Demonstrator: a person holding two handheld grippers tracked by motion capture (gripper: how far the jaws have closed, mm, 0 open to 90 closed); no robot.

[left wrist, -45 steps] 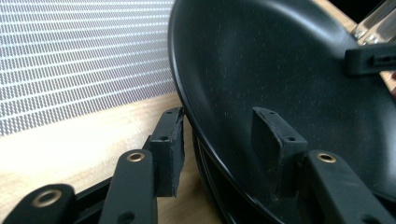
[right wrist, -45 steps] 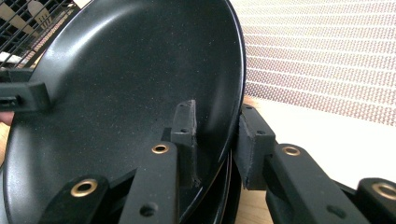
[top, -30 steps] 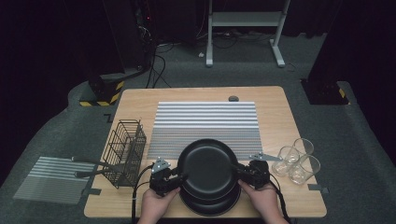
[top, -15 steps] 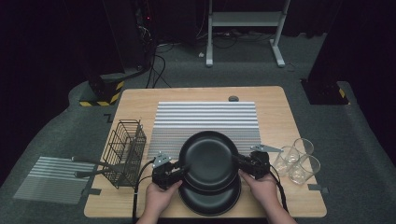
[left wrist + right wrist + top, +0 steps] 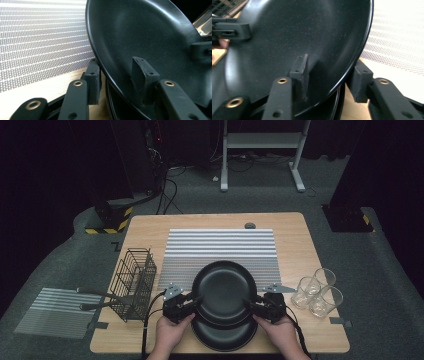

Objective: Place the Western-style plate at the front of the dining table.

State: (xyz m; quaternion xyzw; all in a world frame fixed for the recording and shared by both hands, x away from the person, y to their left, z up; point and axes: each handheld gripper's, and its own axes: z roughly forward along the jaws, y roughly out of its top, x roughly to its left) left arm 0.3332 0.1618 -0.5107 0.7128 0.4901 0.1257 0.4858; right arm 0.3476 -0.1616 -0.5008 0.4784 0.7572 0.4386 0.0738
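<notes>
Round black plate (image 5: 224, 290) lifted over a second black plate (image 5: 225, 335) at the near edge of the wooden tabletop (image 5: 300, 245), left tongs (image 5: 192, 302) clasping its left rim, right tongs (image 5: 252, 305) just widening, straddling its right rim, striped mat (image 5: 220, 245) beyond.

We now see the top black plate (image 5: 224, 289) lifted off the stack and carried away from the person: a second ago it lies squarely on the lower black plate (image 5: 225, 336), and now its far half hangs over the striped mat (image 5: 220, 247), baring the near part of the plate underneath. Both hands sit farther up the table with it. The right gripper (image 5: 256, 306) has just been opening its jaws, its rim-side pads (image 5: 359, 83) standing off the plate's edge. The left gripper (image 5: 192, 301) straddles the opposite rim, slightly narrower than before.
</notes>
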